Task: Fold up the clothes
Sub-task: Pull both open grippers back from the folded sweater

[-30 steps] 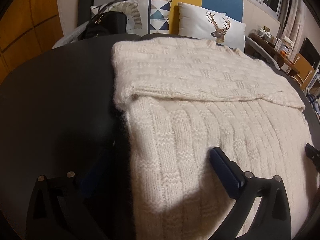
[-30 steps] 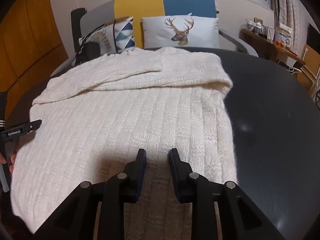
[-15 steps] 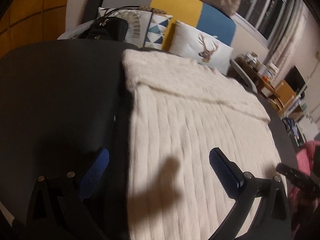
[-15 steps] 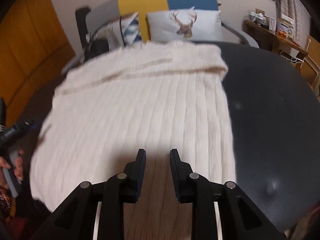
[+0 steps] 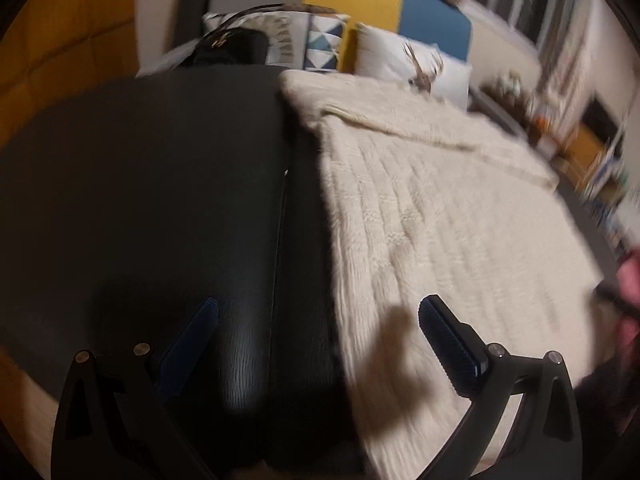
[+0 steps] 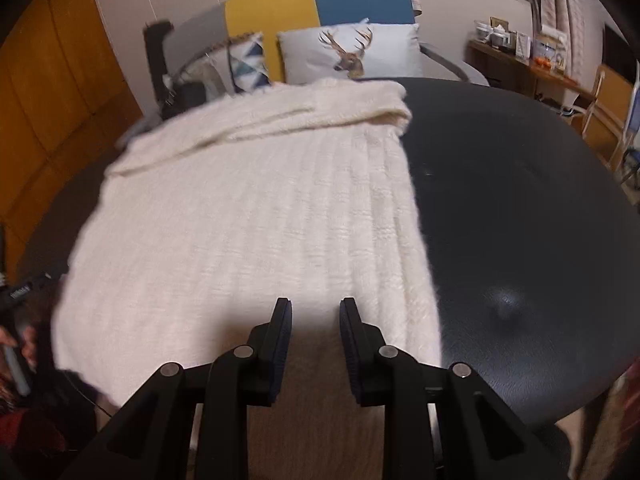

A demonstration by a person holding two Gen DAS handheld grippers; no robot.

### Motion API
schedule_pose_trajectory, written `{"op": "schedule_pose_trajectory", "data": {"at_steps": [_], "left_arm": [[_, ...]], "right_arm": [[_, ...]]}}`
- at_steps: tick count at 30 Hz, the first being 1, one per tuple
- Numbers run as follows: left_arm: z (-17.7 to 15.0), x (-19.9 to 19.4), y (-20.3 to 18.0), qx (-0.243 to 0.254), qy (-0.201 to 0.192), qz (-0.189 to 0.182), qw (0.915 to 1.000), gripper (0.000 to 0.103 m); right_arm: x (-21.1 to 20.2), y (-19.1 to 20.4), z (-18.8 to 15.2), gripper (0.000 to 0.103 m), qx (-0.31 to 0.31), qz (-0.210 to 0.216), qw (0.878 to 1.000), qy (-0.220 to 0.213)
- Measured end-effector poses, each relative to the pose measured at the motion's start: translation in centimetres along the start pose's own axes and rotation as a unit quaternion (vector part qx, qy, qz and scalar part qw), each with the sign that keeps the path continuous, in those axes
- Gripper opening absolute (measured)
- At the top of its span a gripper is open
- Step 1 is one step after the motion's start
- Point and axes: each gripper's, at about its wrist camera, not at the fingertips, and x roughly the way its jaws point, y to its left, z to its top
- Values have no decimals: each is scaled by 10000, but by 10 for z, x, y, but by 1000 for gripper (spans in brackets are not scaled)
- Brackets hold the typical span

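Cream knit sweater — thick, fuzzy, ribbed in long lengthwise rows — spread flat across the middle of a round black table with a leather-like grain, sleeves folded over its far end near the table's far edge, near hem draped over the near edge. Left gripper, black with blue ridged pads, spread wide above the sweater's left edge and bare tabletop, holding nothing. Right gripper parted only narrowly over the near hem — empty. Beyond the far edge, a deer-print cushion against a grey, yellow and blue chair back.
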Motion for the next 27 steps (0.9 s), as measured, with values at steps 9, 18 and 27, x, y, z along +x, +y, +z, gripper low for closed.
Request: {"op": "schedule_pose_trajectory", "data": {"at_steps": [9,18,27], "left_arm": [[-27,-17,-12,297,262,-195,9990,102],[-32,-15,5,-290,809,-1180,9893,102],[-39,-19,17,-515,1091,-1597,9798,102]], "right_arm": [[-7,-6,-13,24,-57,25,9996,270],[-39,-79,-30,30,1319,791,9879,218],[-22,-112,-59,31,2287,1653,9572,640]]}}
